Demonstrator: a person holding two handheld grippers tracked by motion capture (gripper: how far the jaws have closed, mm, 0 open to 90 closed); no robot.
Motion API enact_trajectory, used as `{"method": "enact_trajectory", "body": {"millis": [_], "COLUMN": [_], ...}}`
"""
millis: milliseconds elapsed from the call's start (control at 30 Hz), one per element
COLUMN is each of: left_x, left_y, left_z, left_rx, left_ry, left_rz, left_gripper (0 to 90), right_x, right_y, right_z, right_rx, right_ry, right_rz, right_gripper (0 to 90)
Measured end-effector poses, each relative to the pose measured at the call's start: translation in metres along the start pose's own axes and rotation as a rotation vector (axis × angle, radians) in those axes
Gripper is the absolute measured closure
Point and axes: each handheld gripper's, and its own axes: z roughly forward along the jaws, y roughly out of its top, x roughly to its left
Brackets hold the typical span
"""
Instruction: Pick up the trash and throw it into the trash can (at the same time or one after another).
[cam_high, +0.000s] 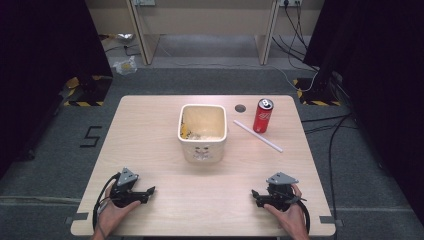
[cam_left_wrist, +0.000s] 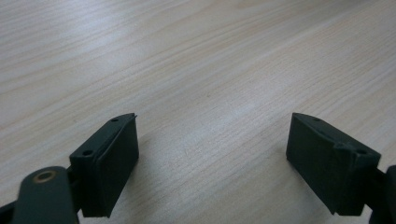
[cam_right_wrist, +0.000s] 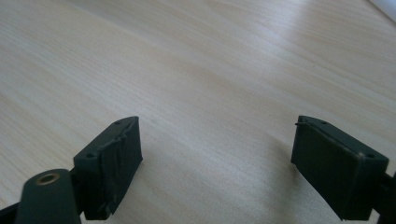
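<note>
On the pale wooden table (cam_high: 150, 130) my left gripper (cam_high: 150, 190) and right gripper (cam_high: 254, 193) rest wide open and empty near the front corners, so nothing seems begun, with the can (cam_high: 263, 115) and straw (cam_high: 257, 135) toward the far right corner awaiting a long reach.

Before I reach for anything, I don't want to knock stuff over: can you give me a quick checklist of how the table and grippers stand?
1. Left gripper jaws open, nothing between them: ok.
2. Right gripper jaws open, nothing between them: ok.
3. Red can upright, right of the white bin: ok.
4. White straw lying flat, close beside the can; whether they touch: cannot tell.
5. Bin upright at the table's middle: ok.
6. What lies in the bin: cannot tell.
</note>
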Motion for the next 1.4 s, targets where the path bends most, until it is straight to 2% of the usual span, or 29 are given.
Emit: {"method": "enact_trajectory", "body": {"millis": [300, 467, 600, 700, 867, 933, 967, 1000, 1033, 1100, 1167, 1200, 1233, 1267, 1333, 1400], "left_x": [0.000, 0.000, 0.000, 0.000, 0.000, 0.000, 0.000, 0.000, 0.000, 0.000, 0.000, 0.000, 0.000, 0.000, 0.000, 0.000], "left_y": [0.000, 0.000, 0.000, 0.000, 0.000, 0.000, 0.000, 0.000, 0.000, 0.000, 0.000, 0.000, 0.000, 0.000, 0.000, 0.000], "left_z": [0.000, 0.000, 0.000, 0.000, 0.000, 0.000, 0.000, 0.000, 0.000, 0.000, 0.000, 0.000, 0.000, 0.000, 0.000, 0.000], "left_rx": [0.000, 0.001, 0.002, 0.000, 0.000, 0.001, 0.000, 0.000, 0.000, 0.000, -0.001, 0.000, -0.001, -0.001, 0.000, 0.000], "left_ry": [0.000, 0.000, -0.001, 0.000, 0.000, 0.000, 0.000, 0.000, 0.000, -0.001, -0.001, -0.001, -0.001, -0.001, 0.000, -0.002], "left_rz": [0.000, 0.000, 0.000, 0.000, 0.000, 0.000, 0.000, 0.000, 0.000, 0.000, 0.000, 0.002, 0.000, 0.000, 0.000, 0.000], "left_gripper": [16.0, 16.0, 16.0, 16.0, 16.0, 16.0, 16.0, 16.0, 16.0, 16.0, 16.0, 16.0, 16.0, 16.0, 16.0, 16.0], "right_x": [-0.008, -0.018, -0.029, -0.044, -0.059, -0.065, -0.070, -0.072, -0.072, -0.082, -0.086, -0.093, -0.093, -0.099, -0.102, -0.109], "right_y": [0.015, 0.030, 0.043, 0.057, 0.069, 0.074, 0.079, 0.081, 0.081, 0.086, 0.088, 0.090, 0.090, 0.093, 0.093, 0.096], "right_z": [-0.008, -0.013, -0.013, -0.010, -0.002, 0.004, 0.011, 0.014, 0.014, 0.023, 0.027, 0.034, 0.034, 0.042, 0.045, 0.057], "right_rx": [-0.032, -0.048, -0.050, -0.060, -0.058, -0.053, -0.051, -0.051, -0.051, -0.047, -0.048, -0.033, -0.033, -0.026, -0.032, -0.007], "right_ry": [-0.018, -0.043, -0.057, -0.073, -0.086, -0.093, -0.085, -0.079, -0.079, -0.079, -0.077, -0.084, -0.084, -0.106, -0.104, -0.106], "right_rz": [-0.022, -0.045, -0.030, -0.016, -0.010, -0.025, -0.038, -0.040, -0.040, -0.049, -0.037, -0.039, -0.039, -0.043, -0.032, -0.039], "right_gripper": [15.3, 16.2, 16.8, 19.7, 23.5, 28.8, 34.4, 36.3, 36.3, 39.4, 41.1, 43.4, 43.4, 44.1, 44.8, 46.9]}}
